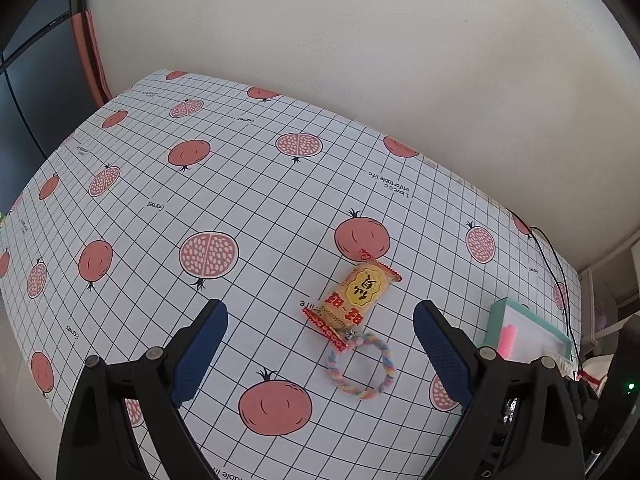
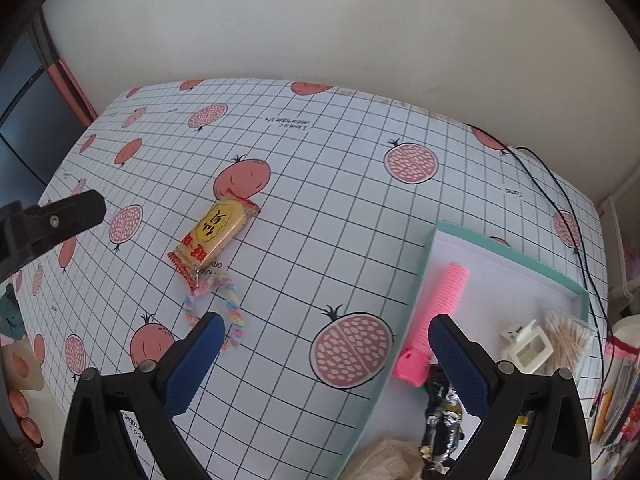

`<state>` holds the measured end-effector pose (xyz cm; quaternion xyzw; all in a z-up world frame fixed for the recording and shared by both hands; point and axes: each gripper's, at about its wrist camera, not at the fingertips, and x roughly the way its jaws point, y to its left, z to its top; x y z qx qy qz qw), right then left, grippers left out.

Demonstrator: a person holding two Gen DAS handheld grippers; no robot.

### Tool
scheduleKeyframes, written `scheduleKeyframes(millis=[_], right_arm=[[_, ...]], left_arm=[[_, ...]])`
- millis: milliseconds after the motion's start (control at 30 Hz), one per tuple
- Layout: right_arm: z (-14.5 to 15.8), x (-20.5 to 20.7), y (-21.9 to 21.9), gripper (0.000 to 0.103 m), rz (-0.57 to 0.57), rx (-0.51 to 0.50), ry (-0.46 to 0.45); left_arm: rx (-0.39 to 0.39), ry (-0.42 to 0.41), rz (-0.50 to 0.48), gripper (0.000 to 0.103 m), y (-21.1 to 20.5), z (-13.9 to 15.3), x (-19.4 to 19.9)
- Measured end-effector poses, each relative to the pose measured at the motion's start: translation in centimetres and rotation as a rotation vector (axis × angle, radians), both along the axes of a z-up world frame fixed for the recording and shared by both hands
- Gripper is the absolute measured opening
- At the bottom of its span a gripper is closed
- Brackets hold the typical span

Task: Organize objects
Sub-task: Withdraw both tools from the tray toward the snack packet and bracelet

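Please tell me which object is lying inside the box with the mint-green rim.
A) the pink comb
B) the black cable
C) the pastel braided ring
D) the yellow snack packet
A: the pink comb lies inside the mint-green box, next to a white hair clip and cotton swabs, while the yellow snack packet and pastel braided ring lie outside on the tablecloth.

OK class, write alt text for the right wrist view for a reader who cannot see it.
Open blue-padded tongs hover over a pomegranate-print tablecloth. A yellow snack packet with a pastel braided loop lies ahead on the left; on the right, a mint-edged tray holds a pink comb, a white clip and cotton swabs.
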<state>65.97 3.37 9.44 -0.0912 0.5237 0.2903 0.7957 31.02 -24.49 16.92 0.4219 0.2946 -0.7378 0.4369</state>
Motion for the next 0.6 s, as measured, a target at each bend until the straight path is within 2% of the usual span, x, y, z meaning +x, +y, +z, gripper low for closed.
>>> scheduleKeyframes(millis=[600], right_arm=[[-5.3,-2.1,7.1,0.103,0.129,-0.091,0.076]], left_arm=[[0.155,-0.178,-0.007,0.094,-3.3,-8.8,3.1]])
